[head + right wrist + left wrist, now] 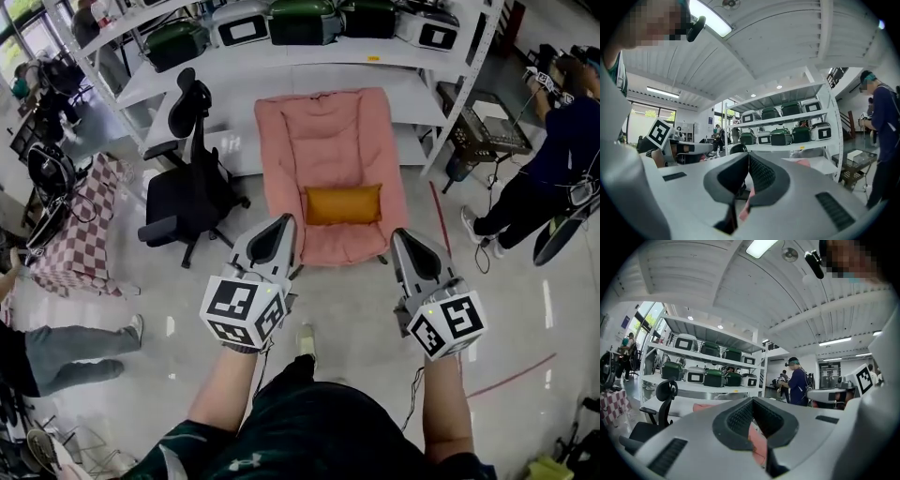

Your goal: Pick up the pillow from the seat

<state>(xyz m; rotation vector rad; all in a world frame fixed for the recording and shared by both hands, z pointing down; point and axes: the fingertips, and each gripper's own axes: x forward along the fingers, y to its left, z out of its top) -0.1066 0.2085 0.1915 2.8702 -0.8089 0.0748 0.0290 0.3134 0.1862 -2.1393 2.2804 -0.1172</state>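
An orange-yellow pillow (343, 204) lies across the seat of a pink padded chair (330, 141) ahead of me in the head view. My left gripper (284, 221) points at the chair's near left corner, a short way from the pillow, jaws shut with nothing between them. My right gripper (398, 235) points at the chair's near right corner, also shut and empty. In the left gripper view the shut left gripper (752, 401) shows pink fabric through the slit below its tips. The right gripper (747, 157) shows the same in the right gripper view.
A black office chair (187, 187) stands left of the pink chair, a checkered seat (80, 230) further left. White shelving (309, 56) with green and white cases runs behind. A person in dark blue (553, 169) stands at right; another person's legs (66, 352) lie at left.
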